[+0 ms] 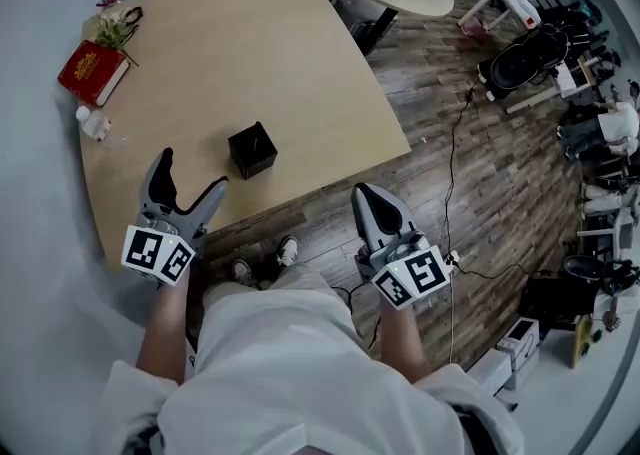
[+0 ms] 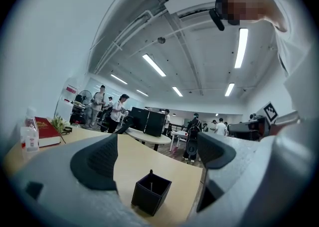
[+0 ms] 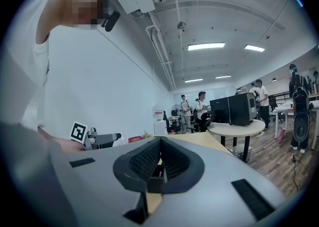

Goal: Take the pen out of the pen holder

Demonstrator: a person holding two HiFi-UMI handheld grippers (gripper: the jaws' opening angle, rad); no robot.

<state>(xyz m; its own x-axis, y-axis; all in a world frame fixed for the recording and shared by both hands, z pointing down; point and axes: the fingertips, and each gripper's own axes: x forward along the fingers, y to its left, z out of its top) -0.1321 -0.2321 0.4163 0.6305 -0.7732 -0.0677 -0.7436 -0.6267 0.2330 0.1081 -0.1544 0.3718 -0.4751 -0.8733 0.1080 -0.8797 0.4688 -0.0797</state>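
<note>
Black holder [image 1: 252, 150]: upright on wooden table [image 1: 250, 53], near front edge.
Pen [image 2: 151, 177]: inside holder, tip showing.
Left gripper [image 1: 193, 171]: jaws spread, empty, near holder.
Right gripper [image 1: 368, 195]: jaws pressed together, empty, off table.

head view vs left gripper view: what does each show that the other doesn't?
Head view only: the left gripper from above, the right gripper with jaws together over the floor off the table's edge, and the person's shoes.
Left gripper view only: the pen standing in the pen holder, framed by the left gripper's wide-apart jaws, plus ceiling lights.
Both: the pen holder, red book and table.
</note>
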